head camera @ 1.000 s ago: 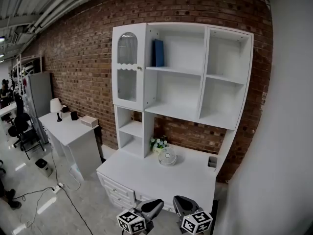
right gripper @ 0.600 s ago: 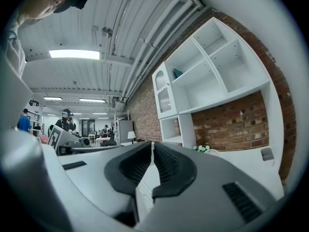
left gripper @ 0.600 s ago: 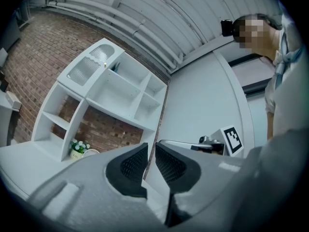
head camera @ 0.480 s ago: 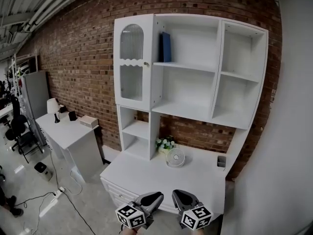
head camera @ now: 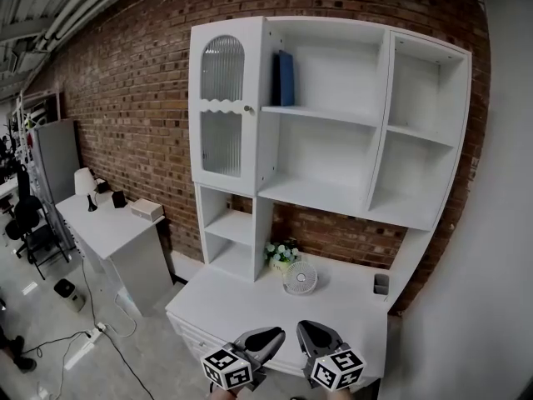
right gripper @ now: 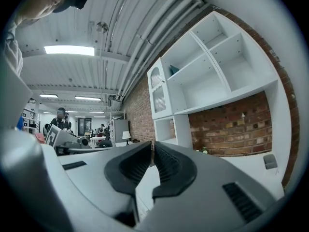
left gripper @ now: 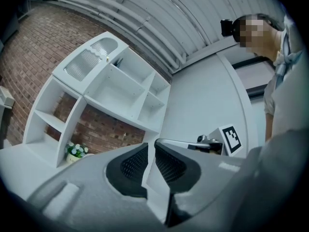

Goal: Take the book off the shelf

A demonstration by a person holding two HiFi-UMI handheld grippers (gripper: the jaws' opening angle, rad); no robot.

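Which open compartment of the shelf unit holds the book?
The upper middle compartment, just right of the glass door: the blue book stands upright at its left wall. The other open compartments look bare.

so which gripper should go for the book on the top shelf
Probably right, narrowly. The left gripper and right gripper both hang low, shut, empty. The blue book stands against its bay's left wall, free shelf on its right.

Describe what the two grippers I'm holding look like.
The left gripper and the right gripper match: smooth grey moulded bodies that taper into two rounded jaws lined with black ribbed pads. Each carries a white marker cube printed with black square patterns. No cables show. The person wears a pale top.
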